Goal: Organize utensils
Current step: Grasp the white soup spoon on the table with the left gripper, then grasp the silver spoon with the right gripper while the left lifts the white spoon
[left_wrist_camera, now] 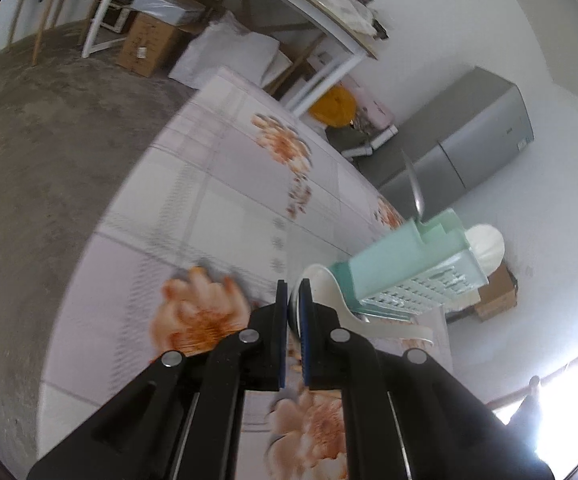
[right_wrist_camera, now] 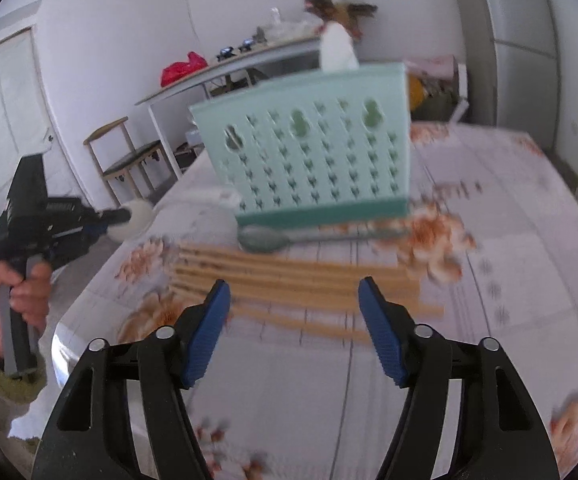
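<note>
My left gripper (left_wrist_camera: 293,282) is shut on a white ceramic spoon (left_wrist_camera: 323,280), whose bowl sticks out past the pads. The right wrist view shows this gripper (right_wrist_camera: 123,214) off the table's left edge, with the spoon (right_wrist_camera: 139,220) in it. A mint-green perforated utensil holder (right_wrist_camera: 313,152) stands on the table, a metal spoon (left_wrist_camera: 415,188) upright in it. My right gripper (right_wrist_camera: 293,284) is open above several wooden chopsticks (right_wrist_camera: 289,268) lying side by side, with nothing between its fingers. A grey-green spoon (right_wrist_camera: 265,238) lies in front of the holder.
A flower-patterned cloth covers the table (left_wrist_camera: 209,208). Another white spoon (right_wrist_camera: 213,198) lies at the holder's left corner. A hand (right_wrist_camera: 29,288) in a green sleeve holds the left gripper's grip. Beyond the table are a grey fridge (left_wrist_camera: 469,148), a chair (right_wrist_camera: 125,156) and a white side table (right_wrist_camera: 225,72).
</note>
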### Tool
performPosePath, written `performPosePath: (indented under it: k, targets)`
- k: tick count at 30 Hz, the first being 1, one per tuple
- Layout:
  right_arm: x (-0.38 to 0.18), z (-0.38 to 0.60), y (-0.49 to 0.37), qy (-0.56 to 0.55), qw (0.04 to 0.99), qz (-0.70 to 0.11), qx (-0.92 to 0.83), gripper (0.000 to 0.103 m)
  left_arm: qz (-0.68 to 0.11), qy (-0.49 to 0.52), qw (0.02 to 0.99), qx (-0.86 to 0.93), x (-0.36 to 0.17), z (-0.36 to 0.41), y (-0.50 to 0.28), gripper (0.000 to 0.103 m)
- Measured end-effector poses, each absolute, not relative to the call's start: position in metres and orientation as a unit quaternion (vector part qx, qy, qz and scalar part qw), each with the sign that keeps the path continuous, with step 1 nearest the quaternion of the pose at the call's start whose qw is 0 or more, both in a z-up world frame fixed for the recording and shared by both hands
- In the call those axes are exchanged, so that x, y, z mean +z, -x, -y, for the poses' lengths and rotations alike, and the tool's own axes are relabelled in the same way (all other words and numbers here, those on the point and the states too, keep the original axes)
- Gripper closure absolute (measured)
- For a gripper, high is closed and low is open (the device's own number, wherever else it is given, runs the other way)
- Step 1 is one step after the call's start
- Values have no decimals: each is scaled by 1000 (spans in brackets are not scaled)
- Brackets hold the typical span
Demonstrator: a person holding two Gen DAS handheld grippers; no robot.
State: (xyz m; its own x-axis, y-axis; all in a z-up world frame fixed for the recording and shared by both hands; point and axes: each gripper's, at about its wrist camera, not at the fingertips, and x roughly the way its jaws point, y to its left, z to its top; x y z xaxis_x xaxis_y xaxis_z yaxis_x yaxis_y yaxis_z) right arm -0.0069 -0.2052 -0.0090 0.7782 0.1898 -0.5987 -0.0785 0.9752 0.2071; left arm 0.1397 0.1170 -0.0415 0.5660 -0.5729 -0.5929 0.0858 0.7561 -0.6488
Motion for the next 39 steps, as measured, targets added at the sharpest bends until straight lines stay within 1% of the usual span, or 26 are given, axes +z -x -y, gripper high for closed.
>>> performPosePath:
  k: [1, 3, 4, 6, 8, 10, 12, 17, 21, 25, 31, 32, 33, 35, 36, 39]
  targets:
    - [-7, 202, 2, -78, 940, -324, 72, 45, -420, 292, 837, -192, -41, -123, -137, 98]
    - [-6, 192, -11, -55, 941, -325, 72, 53, -415, 299, 839, -184, -43, -133, -137, 98]
    - [-7, 188, -14, -47, 941, -327, 72, 55, -413, 303, 840, -181, -45, -137, -137, 98]
    - [-9, 172, -28, -11, 940, -333, 70, 63, -408, 312, 840, -172, -47, -147, -138, 98]
    - [-12, 158, -38, 20, 939, -336, 73, 67, -406, 317, 841, -167, -49, -154, -139, 98]
    - [-16, 144, -49, 53, 935, -342, 75, 68, -405, 320, 841, -164, -51, -159, -140, 98]
    - [-19, 133, -58, 73, 930, -351, 81, 72, -405, 322, 840, -162, -53, -161, -143, 98]
    - [-22, 107, -71, 138, 923, -352, 70, 73, -409, 330, 835, -161, -60, -167, -149, 98]
    - [-34, 91, -85, 177, 909, -373, 55, 77, -415, 337, 830, -160, -67, -169, -153, 98]
    - [-42, 79, -95, 207, 898, -387, 34, 77, -419, 339, 827, -160, -71, -171, -155, 98]
    - [-49, 67, -108, 226, 886, -404, 15, 80, -419, 340, 826, -161, -72, -171, -156, 98]
    - [-49, 67, -109, 228, 885, -406, 14, 82, -419, 340, 827, -161, -71, -171, -156, 98]
    - [-50, 65, -111, 230, 883, -408, 13, 88, -418, 340, 827, -161, -71, -172, -156, 98]
    - [-52, 63, -112, 235, 881, -410, 6, 96, -416, 341, 828, -160, -70, -174, -155, 98]
    - [-53, 62, -115, 238, 881, -409, 3, 98, -415, 341, 829, -159, -69, -175, -154, 98]
    - [-52, 61, -115, 237, 882, -407, 6, 99, -411, 341, 831, -157, -67, -177, -152, 98]
